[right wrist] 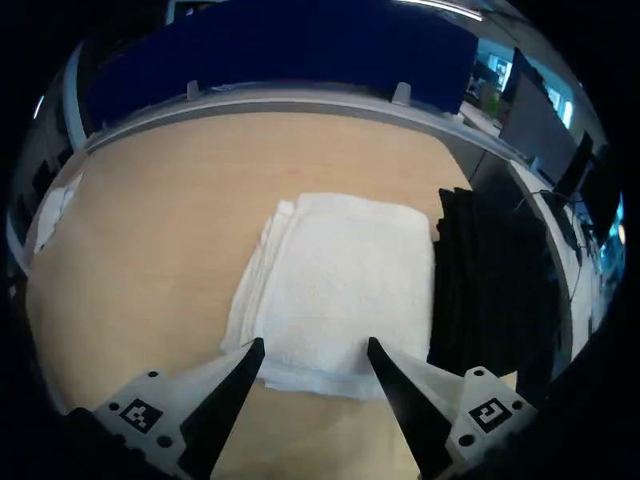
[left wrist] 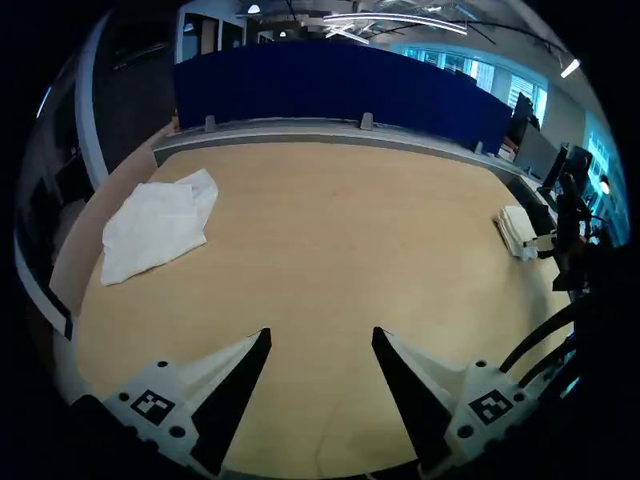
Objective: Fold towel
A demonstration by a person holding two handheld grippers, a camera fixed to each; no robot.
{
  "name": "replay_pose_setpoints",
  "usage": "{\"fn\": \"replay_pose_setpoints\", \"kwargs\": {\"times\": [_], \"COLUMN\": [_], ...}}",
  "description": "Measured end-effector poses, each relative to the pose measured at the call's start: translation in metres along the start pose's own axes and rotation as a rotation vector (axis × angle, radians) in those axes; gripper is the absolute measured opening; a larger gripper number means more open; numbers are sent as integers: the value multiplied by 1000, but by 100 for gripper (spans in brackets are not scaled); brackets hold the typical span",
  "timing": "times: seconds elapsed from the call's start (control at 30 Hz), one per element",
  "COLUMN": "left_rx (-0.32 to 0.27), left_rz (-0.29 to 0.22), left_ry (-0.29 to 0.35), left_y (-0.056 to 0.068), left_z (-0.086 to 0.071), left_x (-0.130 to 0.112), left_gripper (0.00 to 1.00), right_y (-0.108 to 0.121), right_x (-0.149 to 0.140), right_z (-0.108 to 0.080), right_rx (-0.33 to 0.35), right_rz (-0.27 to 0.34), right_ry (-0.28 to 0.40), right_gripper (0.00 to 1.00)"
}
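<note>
A loose, crumpled white towel (left wrist: 156, 228) lies flat at the far left of the wooden table (left wrist: 344, 240). My left gripper (left wrist: 320, 336) hovers open above bare wood, well short of it, with nothing between its fingers. In the right gripper view a neatly folded white towel stack (right wrist: 344, 280) lies straight ahead. My right gripper (right wrist: 314, 344) stands open just over the stack's near edge, holding nothing. The same stack (left wrist: 516, 230) appears at the table's right edge in the left gripper view. The loose towel (right wrist: 52, 208) sits at the far left rim.
A pile of folded black cloth (right wrist: 488, 280) lies right beside the white stack. A blue partition (left wrist: 336, 88) runs along the table's back edge. Monitors and desks (left wrist: 552, 152) stand past the right side. Bare wood spreads between the loose towel and the stack.
</note>
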State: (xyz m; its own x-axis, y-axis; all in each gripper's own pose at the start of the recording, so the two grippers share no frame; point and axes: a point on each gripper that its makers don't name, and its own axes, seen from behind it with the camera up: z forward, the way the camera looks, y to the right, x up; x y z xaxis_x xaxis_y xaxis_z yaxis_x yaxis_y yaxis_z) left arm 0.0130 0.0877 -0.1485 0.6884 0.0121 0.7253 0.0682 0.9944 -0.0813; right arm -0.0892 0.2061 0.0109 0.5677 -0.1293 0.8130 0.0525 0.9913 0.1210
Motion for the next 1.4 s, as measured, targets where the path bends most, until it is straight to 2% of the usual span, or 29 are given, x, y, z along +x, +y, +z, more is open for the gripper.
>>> {"fn": "replay_pose_setpoints", "kwargs": {"times": [0.2,0.4,0.6,0.77,0.97,1.2,1.3,1.4], "left_rx": [1,-4,-9,-16,-23,-27,-33,-43], "left_rz": [1,-4,-6,-11,-16,-29,-35,-33], "left_ry": [-2,3,17,31,51,85,101,114], "left_y": [-1,-2,-4,-5,-10,-17,-19,-19], "left_z": [4,6,7,7,7,7,7,7], "left_x": [1,4,10,16,24,38,44,49], "left_gripper": [94,94,94,94,94,94,94,94], "right_y": [1,0,1,-15,-50,-95,-117,-133], "right_x": [7,37,53,82,123,161,170,175], "right_z": [-6,-27,-39,-63,-109,-183,-215,-235], "right_rx": [3,3,-10,-3,25,48,61,68], "right_rz": [-9,4,-1,1,28,108,148,162], "right_ry": [23,113,146,259,463,712,813,875], "right_gripper": [100,100,100,100,100,100,100,100]}}
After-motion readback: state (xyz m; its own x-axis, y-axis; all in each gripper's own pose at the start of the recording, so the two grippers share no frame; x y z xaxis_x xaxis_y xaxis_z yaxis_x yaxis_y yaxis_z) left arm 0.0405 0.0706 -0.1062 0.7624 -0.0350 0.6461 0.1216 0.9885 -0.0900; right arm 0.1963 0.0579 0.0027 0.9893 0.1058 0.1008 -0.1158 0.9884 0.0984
